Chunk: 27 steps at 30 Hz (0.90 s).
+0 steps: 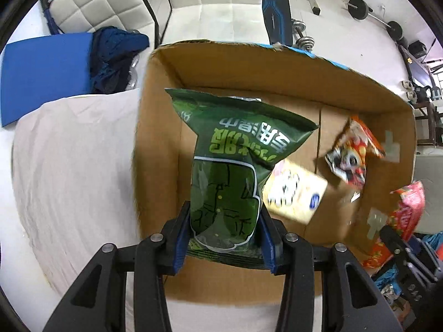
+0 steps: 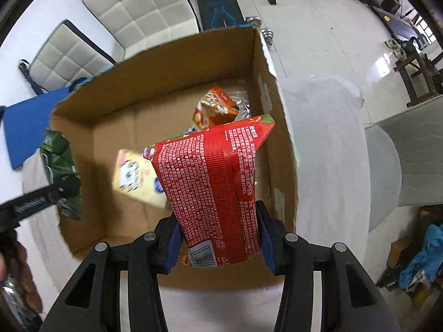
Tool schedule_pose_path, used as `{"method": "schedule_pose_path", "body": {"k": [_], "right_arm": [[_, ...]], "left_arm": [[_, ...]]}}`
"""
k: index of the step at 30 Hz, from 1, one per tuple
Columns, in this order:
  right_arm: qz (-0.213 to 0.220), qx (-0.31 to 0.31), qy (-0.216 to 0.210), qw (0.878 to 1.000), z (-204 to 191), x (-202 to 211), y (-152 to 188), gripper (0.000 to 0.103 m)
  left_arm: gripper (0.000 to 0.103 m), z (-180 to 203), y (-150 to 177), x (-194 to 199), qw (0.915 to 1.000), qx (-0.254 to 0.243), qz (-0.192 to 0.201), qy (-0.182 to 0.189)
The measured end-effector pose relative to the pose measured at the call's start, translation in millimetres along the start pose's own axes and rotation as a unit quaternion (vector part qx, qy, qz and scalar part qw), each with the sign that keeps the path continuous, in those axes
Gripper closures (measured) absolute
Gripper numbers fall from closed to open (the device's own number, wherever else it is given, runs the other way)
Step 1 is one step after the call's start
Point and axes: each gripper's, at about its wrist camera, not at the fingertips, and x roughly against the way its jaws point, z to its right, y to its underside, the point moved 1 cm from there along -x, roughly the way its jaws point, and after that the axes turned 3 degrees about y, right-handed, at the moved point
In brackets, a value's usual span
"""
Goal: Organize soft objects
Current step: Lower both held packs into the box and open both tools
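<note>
Two snack packs hang over the open cardboard box [image 1: 277,63], ready to drop: your left gripper [image 1: 225,238] is clamped on the green bag [image 1: 235,149], your right gripper [image 2: 218,240] on the red bag [image 2: 213,177]. Each is pinched at its lower end so it dangles clear of the rim. Inside the box lie a yellow pack [image 1: 293,193] and an orange packet [image 2: 218,108].

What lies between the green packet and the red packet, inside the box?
In the right wrist view, a pale yellow packet lies on the cardboard box floor between the green packet and the red packet.
</note>
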Motion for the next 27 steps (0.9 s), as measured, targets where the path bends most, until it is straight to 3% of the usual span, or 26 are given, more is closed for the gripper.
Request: {"method": "schedule_pose_path", "body": {"k": [10, 12, 13, 14, 21, 27], "right_arm": [[-0.05, 0.03, 0.025, 0.998, -18.5, -56.6, -18.0, 0.051], [-0.06, 0.033, 0.031, 0.997, -20.6, -62.4, -19.8, 0.039], [-0.06, 0.032, 0.029, 0.997, -21.4, -63.2, -20.9, 0.023], [-0.057, 0.03, 0.026, 0.998, -21.6, -62.1, -21.1, 0.019], [-0.052, 0.029, 0.021, 0.998, -22.8, -54.0, -18.1, 0.019], [-0.04, 0.041, 0.022, 0.998, -25.3, -38.0, -3.5, 0.019]], "left_arm": [[0.06, -2.1, -41.6, -31.3, 0.9994, -0.006, -0.029, -0.016], [0.06, -4.1, -43.7, -31.6, 0.9994, -0.001, -0.032, -0.011], [0.059, -4.9, -44.7, -31.6, 0.9994, 0.001, -0.032, -0.008], [0.054, -5.2, -44.7, -30.7, 0.9994, 0.001, -0.033, -0.007], [0.05, -9.2, -37.4, -20.5, 0.9998, 0.008, -0.02, -0.004], [0.049, -5.4, -12.1, -3.9, 1.0, -0.001, 0.005, -0.003]]}}
